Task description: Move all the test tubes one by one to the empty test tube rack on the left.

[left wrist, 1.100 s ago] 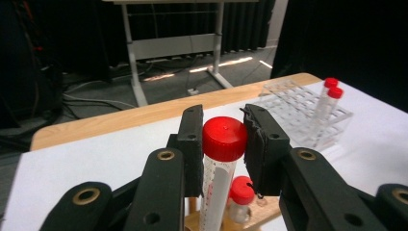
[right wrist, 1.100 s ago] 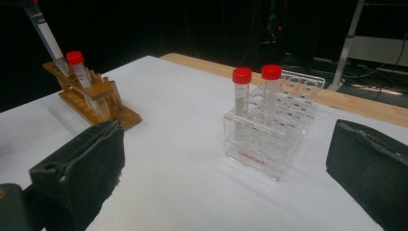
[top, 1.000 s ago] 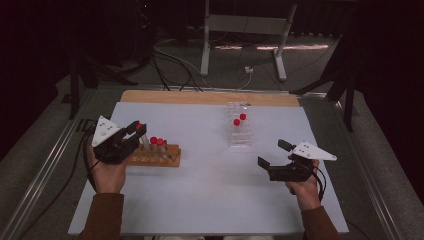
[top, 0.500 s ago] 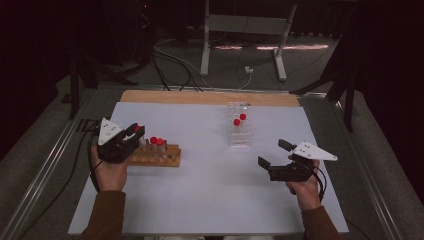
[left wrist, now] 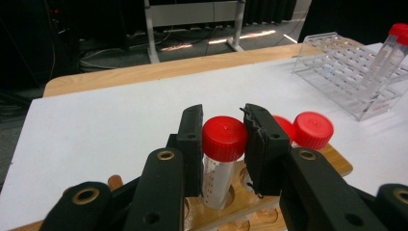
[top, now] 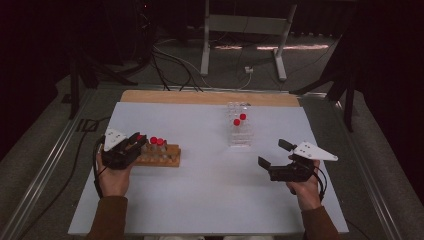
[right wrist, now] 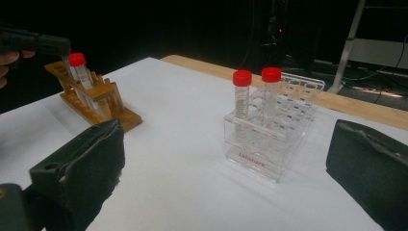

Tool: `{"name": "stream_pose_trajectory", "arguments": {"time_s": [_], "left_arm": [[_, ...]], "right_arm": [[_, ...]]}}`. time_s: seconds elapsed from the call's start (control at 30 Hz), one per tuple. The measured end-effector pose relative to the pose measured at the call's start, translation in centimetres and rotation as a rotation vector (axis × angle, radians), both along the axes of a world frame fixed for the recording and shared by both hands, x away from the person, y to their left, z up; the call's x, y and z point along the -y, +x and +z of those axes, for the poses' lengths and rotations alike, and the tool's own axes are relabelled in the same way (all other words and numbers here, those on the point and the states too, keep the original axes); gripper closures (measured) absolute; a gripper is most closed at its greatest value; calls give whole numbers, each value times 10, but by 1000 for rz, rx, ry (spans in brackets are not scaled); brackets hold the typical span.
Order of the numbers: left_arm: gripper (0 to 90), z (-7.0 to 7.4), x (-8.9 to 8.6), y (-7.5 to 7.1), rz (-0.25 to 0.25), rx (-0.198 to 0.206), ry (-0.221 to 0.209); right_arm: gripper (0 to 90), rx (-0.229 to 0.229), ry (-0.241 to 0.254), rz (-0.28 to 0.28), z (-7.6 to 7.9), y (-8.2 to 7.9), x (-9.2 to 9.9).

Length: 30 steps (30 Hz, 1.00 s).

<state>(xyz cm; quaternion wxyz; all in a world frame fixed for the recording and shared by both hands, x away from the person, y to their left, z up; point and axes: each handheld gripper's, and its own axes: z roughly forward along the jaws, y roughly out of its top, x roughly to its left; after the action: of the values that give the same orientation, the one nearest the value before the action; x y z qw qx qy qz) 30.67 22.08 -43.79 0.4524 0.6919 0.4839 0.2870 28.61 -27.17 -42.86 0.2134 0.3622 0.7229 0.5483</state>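
Tube [left wrist: 222, 163], clear, red-capped, upright in wooden rack [left wrist: 250, 204]

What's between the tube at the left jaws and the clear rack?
Nothing visible. Bare white table lies between the wooden rack and the clear rack. The left gripper has its jaws around the red-capped tube.
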Motion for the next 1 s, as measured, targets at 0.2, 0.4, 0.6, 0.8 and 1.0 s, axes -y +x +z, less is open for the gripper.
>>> {"name": "stream_pose_trajectory", "arguments": {"time_s": [0.2, 0.4, 0.6, 0.8, 1.0], "left_arm": [[713, -4, 0, 0, 1, -6, -2], [712, -8, -1, 0, 7, -7, -11], [712, -11, -1, 0, 9, -1, -21], [684, -13, -3, -1, 7, 1, -34], [498, -13, -8, -6, 7, 12, -92]], "right_arm": [[0, 0, 0, 2, 0, 0, 0], [0, 3, 1, 2, 0, 0, 0], [0, 4, 0, 4, 0, 0, 0], [0, 4, -1, 5, 0, 0, 0], [0, 2, 0, 5, 0, 0, 0]]}}
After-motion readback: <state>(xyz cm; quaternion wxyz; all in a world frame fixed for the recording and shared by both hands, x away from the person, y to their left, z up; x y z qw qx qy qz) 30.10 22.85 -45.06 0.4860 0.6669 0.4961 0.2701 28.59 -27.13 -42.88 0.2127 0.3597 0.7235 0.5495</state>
